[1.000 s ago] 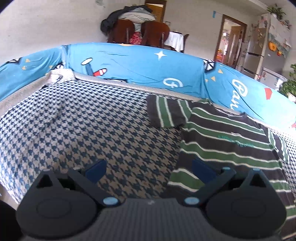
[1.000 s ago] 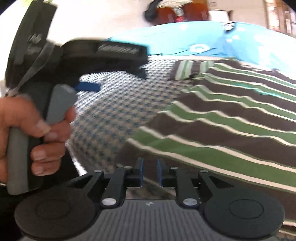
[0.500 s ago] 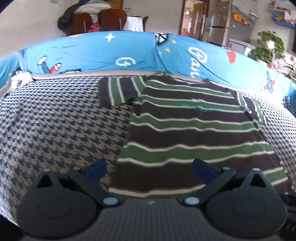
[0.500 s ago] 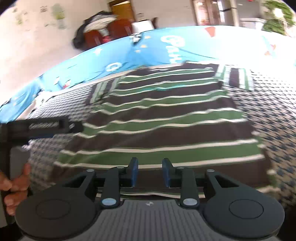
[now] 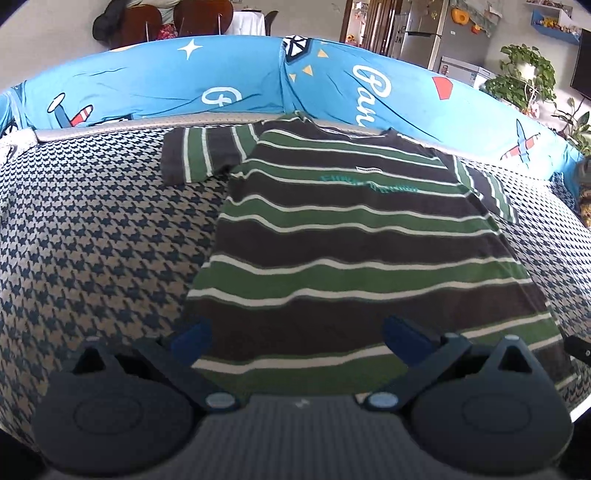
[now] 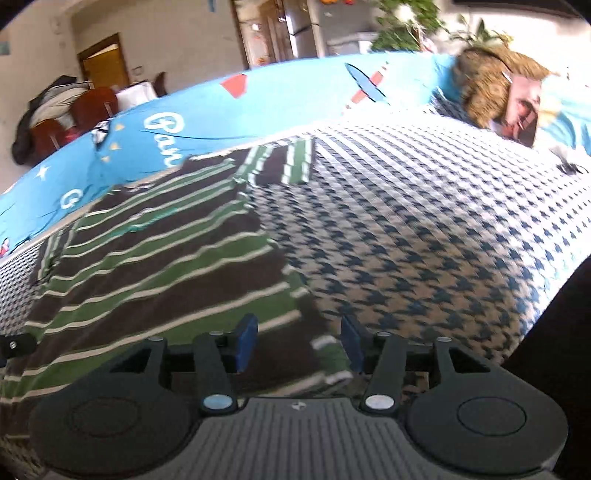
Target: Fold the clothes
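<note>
A short-sleeved T-shirt [image 5: 354,236] with dark brown, green and white stripes lies flat on a houndstooth-covered bed [image 5: 92,236], collar at the far side, both sleeves spread. My left gripper [image 5: 295,338] is wide open above the shirt's near hem, with nothing between its blue pads. In the right wrist view the same shirt [image 6: 155,266] fills the left half. My right gripper [image 6: 299,341] is open over the shirt's near right hem corner, holding nothing.
A blue cartoon-print sheet [image 5: 258,85] rises along the far edge of the bed. A brown furry item with a picture card [image 6: 498,92] lies at the far right of the bed. Chairs with clothes [image 5: 162,18], a fridge and plants stand beyond.
Both grippers have swung to the right along the hem. The right gripper has gone from nearly shut to open and now sits over the shirt's right corner.
</note>
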Demonstrator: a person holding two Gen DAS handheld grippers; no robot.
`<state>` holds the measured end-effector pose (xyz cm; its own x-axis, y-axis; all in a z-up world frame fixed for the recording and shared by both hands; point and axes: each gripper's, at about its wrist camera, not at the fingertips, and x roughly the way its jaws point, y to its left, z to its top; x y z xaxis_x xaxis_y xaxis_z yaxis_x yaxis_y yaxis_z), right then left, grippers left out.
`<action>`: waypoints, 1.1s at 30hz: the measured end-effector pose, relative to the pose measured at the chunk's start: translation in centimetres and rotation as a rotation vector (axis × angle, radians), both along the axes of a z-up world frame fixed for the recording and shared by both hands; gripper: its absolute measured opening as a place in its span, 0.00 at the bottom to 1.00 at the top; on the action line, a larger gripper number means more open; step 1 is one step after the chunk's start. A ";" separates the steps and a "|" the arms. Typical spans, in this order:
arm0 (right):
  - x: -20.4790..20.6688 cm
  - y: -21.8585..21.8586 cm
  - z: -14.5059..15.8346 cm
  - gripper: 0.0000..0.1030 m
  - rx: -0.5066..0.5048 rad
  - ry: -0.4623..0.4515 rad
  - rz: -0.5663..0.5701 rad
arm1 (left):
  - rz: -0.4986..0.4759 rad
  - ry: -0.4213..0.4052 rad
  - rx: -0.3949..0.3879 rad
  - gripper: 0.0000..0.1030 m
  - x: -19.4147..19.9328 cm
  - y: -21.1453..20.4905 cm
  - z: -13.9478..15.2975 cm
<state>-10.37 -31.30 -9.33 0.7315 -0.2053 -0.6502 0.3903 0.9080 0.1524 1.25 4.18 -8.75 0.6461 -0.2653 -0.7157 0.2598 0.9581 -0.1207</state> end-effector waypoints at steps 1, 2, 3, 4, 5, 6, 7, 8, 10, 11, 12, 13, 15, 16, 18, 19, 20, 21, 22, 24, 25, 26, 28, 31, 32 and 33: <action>0.0 -0.2 -0.2 0.52 0.010 0.012 -0.002 | -0.003 0.002 0.003 1.00 0.0 -0.1 0.0; 0.1 -0.4 -0.5 0.54 0.021 0.024 -0.005 | -0.007 0.004 0.006 1.00 0.0 -0.3 -0.1; 0.1 -0.6 -0.8 0.54 0.030 0.034 -0.008 | -0.009 0.005 0.009 1.00 0.0 -0.4 -0.2; 0.1 -0.7 -1.0 0.54 0.036 0.034 -0.011 | -0.012 0.007 0.012 1.00 0.0 -0.5 -0.2; 0.1 -0.7 -1.1 0.54 0.039 0.034 -0.011 | -0.014 0.009 0.015 1.00 0.0 -0.6 -0.3; 0.1 -0.6 -1.1 0.54 0.030 0.034 -0.004 | -0.015 0.011 0.019 1.00 0.0 -0.7 -0.4; 0.1 -0.4 -1.2 0.54 0.021 0.033 0.005 | -0.016 0.015 0.022 1.00 0.0 -0.8 -0.5; 0.2 -0.2 -1.3 0.50 0.011 0.035 0.013 | -0.017 0.021 0.024 1.00 0.1 -0.9 -0.7; 0.1 0.2 -1.4 0.29 -0.011 0.036 0.023 | -0.018 0.036 0.026 1.00 0.2 -1.0 -1.0; 0.1 0.4 -1.4 0.21 -0.024 0.035 0.030 | -0.019 0.044 0.027 1.00 0.2 -1.0 -1.2; 0.1 0.6 -1.4 0.12 -0.029 0.033 0.036 | -0.020 0.049 0.026 1.00 0.2 -1.0 -1.3; 0.1 0.6 -1.4 0.11 -0.029 0.031 0.037 | -0.021 0.051 0.027 1.00 0.2 -1.0 -1.3; -0.2 0.5 -1.2 0.09 -0.032 0.029 0.024 | -0.024 0.054 0.028 1.00 0.2 -1.0 -1.4; -0.4 0.3 -1.0 0.09 -0.033 0.027 0.003 | -0.025 0.055 0.028 1.00 0.1 -1.0 -1.5; -0.8 0.0 -0.6 0.08 -0.035 0.024 -0.038 | -0.031 0.060 0.027 1.00 0.0 -1.0 -1.6; -1.0 -0.2 -0.4 0.08 -0.036 0.024 -0.058 | -0.036 0.063 0.026 1.00 -0.1 -1.1 -1.7; -1.1 -0.4 -0.4 0.08 -0.035 0.029 -0.073 | -0.042 0.065 0.026 1.00 -0.1 -1.2 -1.8; -1.2 -0.5 -0.4 0.08 -0.036 0.036 -0.083 | -0.050 0.065 0.030 1.00 -0.2 -1.4 -1.8; -1.0 -0.5 -0.5 0.07 -0.042 0.049 -0.083 | -0.058 0.064 0.033 1.00 -0.3 -1.6 -1.8; -0.8 -0.4 -0.8 0.07 -0.053 0.074 -0.083 | -0.074 0.063 0.040 1.00 -0.5 -1.9 -1.9; -0.7 -0.4 -0.9 0.07 -0.057 0.082 -0.084 | -0.080 0.064 0.043 1.00 -0.6 -2.1 -1.9; -0.8 -0.5 -0.8 0.07 -0.056 0.078 -0.088 | -0.085 0.064 0.048 1.00 -0.6 -2.2 -1.9; -0.9 -0.6 -0.6 0.07 -0.055 0.069 -0.097 | -0.095 0.065 0.059 1.00 -0.7 -2.6 -2.1; -1.0 -0.7 -0.3 0.07 -0.052 0.055 -0.110 | -0.114 0.062 0.090 1.00 -1.2 -3.2 -2.2; -1.1 -0.7 -0.1 0.08 -0.052 0.051 -0.114 | -0.120 0.060 0.100 1.00 -1.4 -3.4 -2.2; -1.1 -0.8 0.0 0.08 -0.051 0.046 -0.118 | -0.127 0.058 0.108 1.00 -1.5 -3.6 -2.3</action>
